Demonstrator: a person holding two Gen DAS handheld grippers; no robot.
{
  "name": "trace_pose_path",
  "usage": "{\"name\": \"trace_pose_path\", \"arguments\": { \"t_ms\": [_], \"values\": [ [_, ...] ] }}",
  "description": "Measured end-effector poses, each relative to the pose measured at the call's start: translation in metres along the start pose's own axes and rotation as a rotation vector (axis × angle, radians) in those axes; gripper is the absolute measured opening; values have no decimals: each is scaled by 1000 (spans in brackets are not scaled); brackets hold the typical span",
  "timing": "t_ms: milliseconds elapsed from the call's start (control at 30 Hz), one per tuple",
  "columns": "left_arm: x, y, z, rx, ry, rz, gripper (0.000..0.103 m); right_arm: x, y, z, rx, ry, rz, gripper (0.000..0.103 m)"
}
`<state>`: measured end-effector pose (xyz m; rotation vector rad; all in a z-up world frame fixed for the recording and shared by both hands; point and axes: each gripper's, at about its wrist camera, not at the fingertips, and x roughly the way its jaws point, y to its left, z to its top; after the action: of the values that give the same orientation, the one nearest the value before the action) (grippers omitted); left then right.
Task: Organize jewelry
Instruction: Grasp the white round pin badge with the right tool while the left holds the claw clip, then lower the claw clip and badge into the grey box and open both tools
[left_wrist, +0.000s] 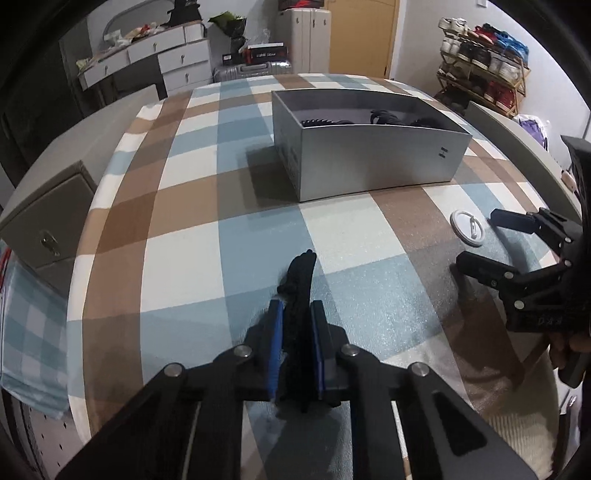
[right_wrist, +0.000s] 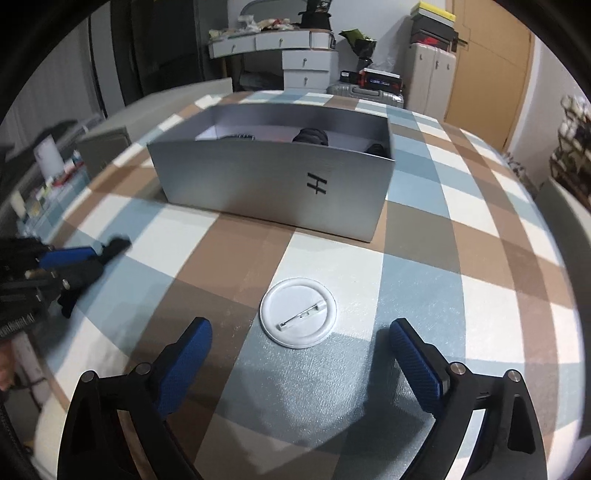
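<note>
My left gripper (left_wrist: 296, 310) is shut on a black beaded bracelet (left_wrist: 300, 275) just above the checked tablecloth; it also shows at the left of the right wrist view (right_wrist: 107, 254). My right gripper (right_wrist: 301, 338) is open and empty, its fingers either side of a white round pin badge (right_wrist: 298, 312) lying pin side up; the badge also shows in the left wrist view (left_wrist: 467, 228). A silver open box (left_wrist: 369, 155) stands beyond, with dark jewelry pieces (right_wrist: 311, 136) inside.
The table carries a blue, brown and white checked cloth (left_wrist: 192, 236). Grey cabinets (left_wrist: 44, 221) stand at the left. A shoe rack (left_wrist: 484, 59), suitcases and a white dresser stand in the background.
</note>
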<state>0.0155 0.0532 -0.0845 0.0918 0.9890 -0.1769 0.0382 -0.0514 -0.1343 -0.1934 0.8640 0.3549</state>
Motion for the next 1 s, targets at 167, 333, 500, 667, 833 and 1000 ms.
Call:
{"name": "trace_pose_path", "arguments": {
  "t_ms": [167, 333, 500, 667, 833, 1000],
  "values": [
    [-3, -1, -3, -19, 16, -1, 10, 0, 0, 1, 23, -2, -17, 87],
    [-14, 3, -1, -46, -7, 13, 10, -6, 1, 0, 27, -25, -21, 56],
    [-27, 3, 4, -57, -55, 34, 10, -9, -1, -2, 16, -40, -11, 39],
    [-42, -2, 11, -43, -125, 31, 10, -16, -11, -7, 70, -59, 37, 39],
    [-52, -7, 26, -41, -177, -28, 10, -38, -26, -3, 145, -107, 84, 39],
    [-54, -14, 46, -42, -217, -62, 10, -68, -36, 12, 174, -195, 121, 39]
  ]
}}
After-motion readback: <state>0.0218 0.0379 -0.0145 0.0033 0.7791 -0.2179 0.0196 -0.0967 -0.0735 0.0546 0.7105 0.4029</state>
